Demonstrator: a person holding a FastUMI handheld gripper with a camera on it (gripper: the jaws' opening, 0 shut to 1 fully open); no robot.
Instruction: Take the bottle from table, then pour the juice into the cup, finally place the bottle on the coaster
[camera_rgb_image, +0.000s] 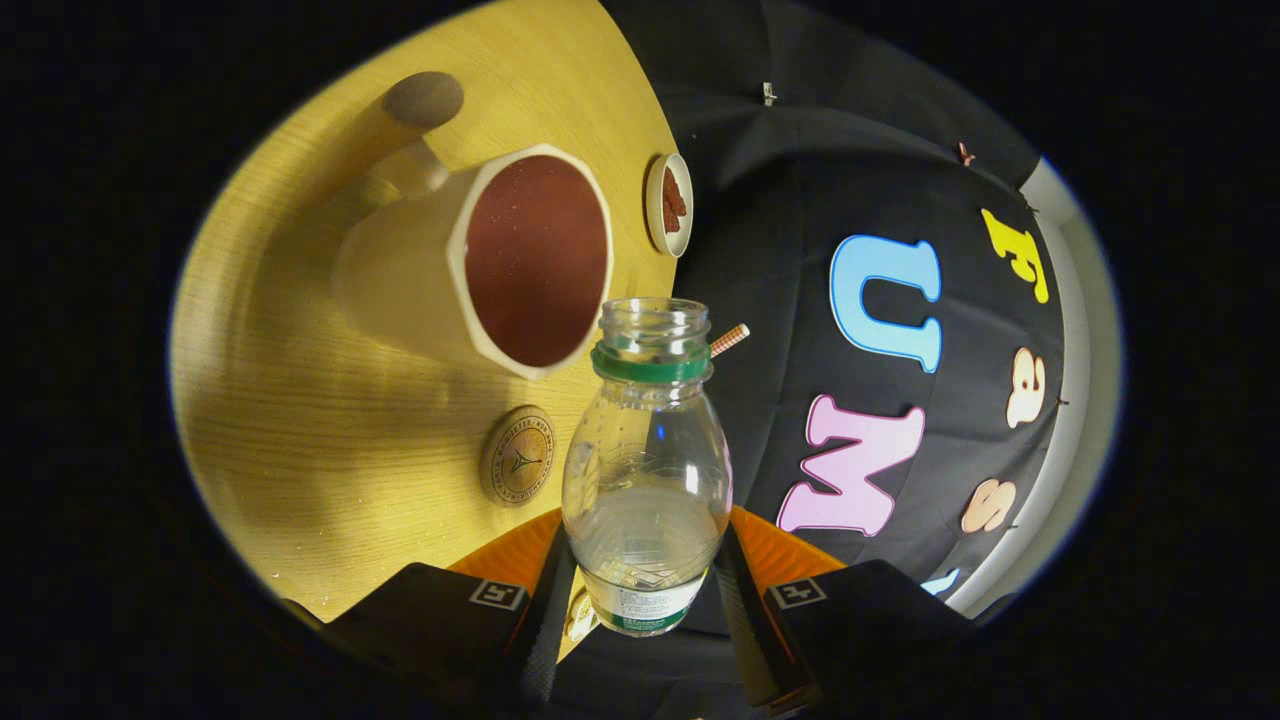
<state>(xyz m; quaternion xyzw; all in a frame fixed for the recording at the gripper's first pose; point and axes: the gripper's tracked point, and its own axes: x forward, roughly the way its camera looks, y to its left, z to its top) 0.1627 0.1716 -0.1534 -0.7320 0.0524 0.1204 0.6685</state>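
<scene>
Fingers (545, 600) clamp the bottle (645, 480) beside the cup (400, 270).

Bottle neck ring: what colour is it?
Green. The ring sits just below the open mouth of the clear bottle held in the tool, clearest in the gripper view.

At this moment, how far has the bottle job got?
Done: the bottle is off the table, clamped between the hand-held gripper fingers. In hand: it is tipped, mouth beside the cup; no stream visible. Left: setting it on the coaster.
</scene>
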